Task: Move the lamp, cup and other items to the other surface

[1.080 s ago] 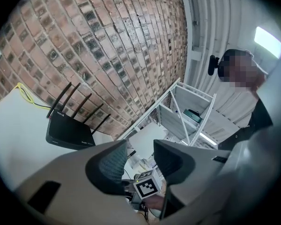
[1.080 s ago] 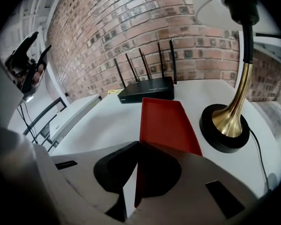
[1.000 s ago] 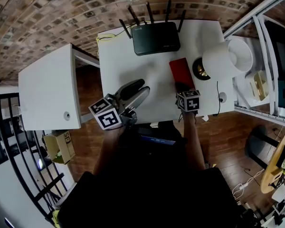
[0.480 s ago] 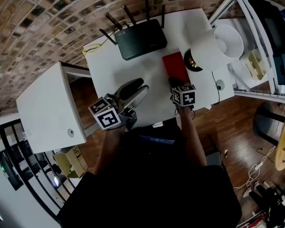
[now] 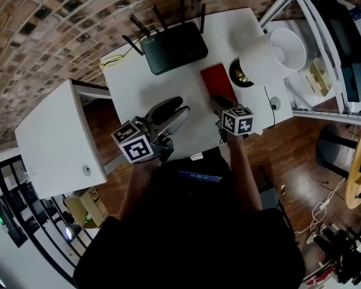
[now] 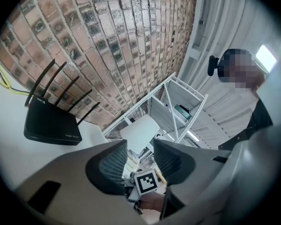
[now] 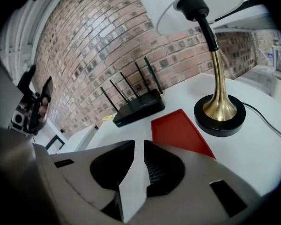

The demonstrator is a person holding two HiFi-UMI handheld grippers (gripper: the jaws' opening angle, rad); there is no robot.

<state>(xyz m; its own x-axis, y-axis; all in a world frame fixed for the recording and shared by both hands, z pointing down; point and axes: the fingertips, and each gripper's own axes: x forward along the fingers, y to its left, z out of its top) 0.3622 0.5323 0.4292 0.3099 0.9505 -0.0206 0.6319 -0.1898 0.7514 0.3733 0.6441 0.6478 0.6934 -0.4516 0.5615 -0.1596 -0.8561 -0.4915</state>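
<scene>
A lamp (image 5: 271, 56) with a white shade and a brass foot (image 7: 220, 116) stands at the right of the white table (image 5: 144, 83). Beside it lies a flat red item (image 5: 216, 80), with a black router (image 5: 172, 41) behind. My right gripper (image 5: 218, 101) sits at the red item's near end. Its jaws have just been opening and now stand a little apart, with nothing between them (image 7: 136, 144); the red item (image 7: 178, 130) lies just beyond the right jaw. My left gripper (image 5: 182, 107) hovers open and empty over the table's front middle (image 6: 140, 149).
A second white surface (image 5: 54, 140) stands lower at the left, across a gap. A yellow cable (image 5: 111, 62) lies at the table's back left corner. The lamp's cord and switch (image 5: 272, 106) trail along the right edge. A metal rack (image 5: 325, 83) is at the right.
The right gripper's cube has rolled a little at the red item's near end. The left gripper keeps its place over the table. The head view has swung.
</scene>
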